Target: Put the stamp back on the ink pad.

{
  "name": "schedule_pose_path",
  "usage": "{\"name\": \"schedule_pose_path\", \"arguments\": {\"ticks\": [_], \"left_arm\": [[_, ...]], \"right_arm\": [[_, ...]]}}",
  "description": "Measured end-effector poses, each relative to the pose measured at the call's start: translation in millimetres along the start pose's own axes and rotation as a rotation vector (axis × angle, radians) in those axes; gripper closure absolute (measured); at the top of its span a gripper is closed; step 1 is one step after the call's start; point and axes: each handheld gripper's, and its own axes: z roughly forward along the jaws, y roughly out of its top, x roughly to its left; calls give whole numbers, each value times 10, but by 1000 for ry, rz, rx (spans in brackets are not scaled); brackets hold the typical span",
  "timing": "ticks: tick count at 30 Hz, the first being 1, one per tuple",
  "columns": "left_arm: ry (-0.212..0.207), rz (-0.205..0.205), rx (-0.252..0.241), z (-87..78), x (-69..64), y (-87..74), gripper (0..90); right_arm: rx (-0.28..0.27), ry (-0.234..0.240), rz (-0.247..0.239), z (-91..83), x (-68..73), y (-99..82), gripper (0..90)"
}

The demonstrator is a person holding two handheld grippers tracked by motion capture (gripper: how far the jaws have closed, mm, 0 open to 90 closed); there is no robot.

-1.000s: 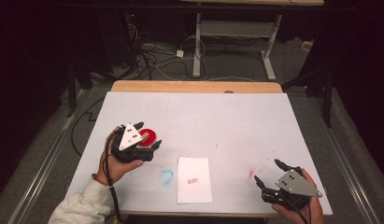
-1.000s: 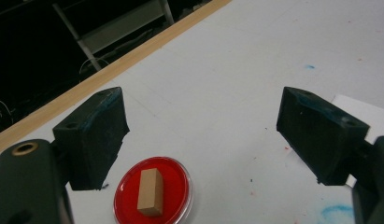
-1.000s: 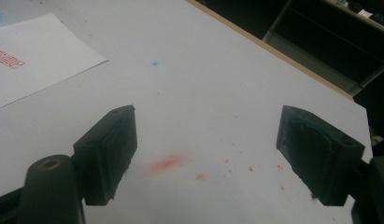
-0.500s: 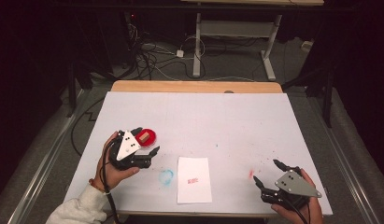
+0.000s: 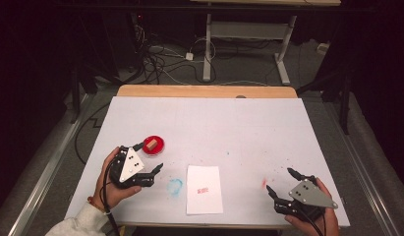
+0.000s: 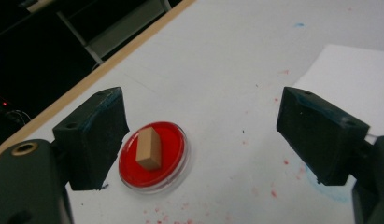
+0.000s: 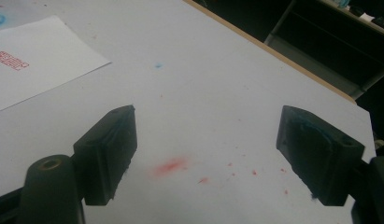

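Block of tan wood, small and oblong, sits on a round red pad in a shallow clear dish at the left of the worktop. It looks like a stamp resting face down on an ink pad. It is probably light and stiff, with flat, dry sides that should grip well. The best hold looks to be across its two long faces, above the ink, lifting straight up so the dish does not come along. The dish itself seems light and may slide on the smooth surface if nudged.

The left tool has its jaws spread wide and holds nothing. In the left gripper view one jaw stands just beside the dish's rim, while the other is well off to the side, so the block is not between them. From above, the left tool lies just in front of the dish, held in the person's hand.

A white sheet of paper lies near the front edge at the middle, carrying a small red print. A blue smudge marks the surface beside it, and red specks and a red smear are scattered towards the right.

The right tool is also spread and empty, over bare surface well apart from the paper.
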Motion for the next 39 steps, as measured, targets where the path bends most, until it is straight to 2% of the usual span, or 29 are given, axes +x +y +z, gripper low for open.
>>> {"name": "schedule_pose_path", "arguments": {"ticks": [7,14,23,27,29,35,39], "left_arm": [[-12,0,1,-49,-37,-100,161],[-19,7,47,-88,-58,-261,161],[-43,-32,82,-131,-42,-485,161],[-46,-35,107,-121,-84,-580,168],[-47,-24,117,-124,-105,-594,168],[-48,-27,116,-144,-128,-603,168],[-44,-29,96,-158,-127,-588,168]], "right_arm": [[5,-2,-4,19,11,-3,207],[7,3,-3,51,8,0,207],[13,8,0,95,-4,-3,206],[16,9,-1,107,-6,-7,206],[17,13,-4,109,-3,-10,207],[5,14,-11,100,12,15,207],[12,17,-23,105,27,11,206]]}}
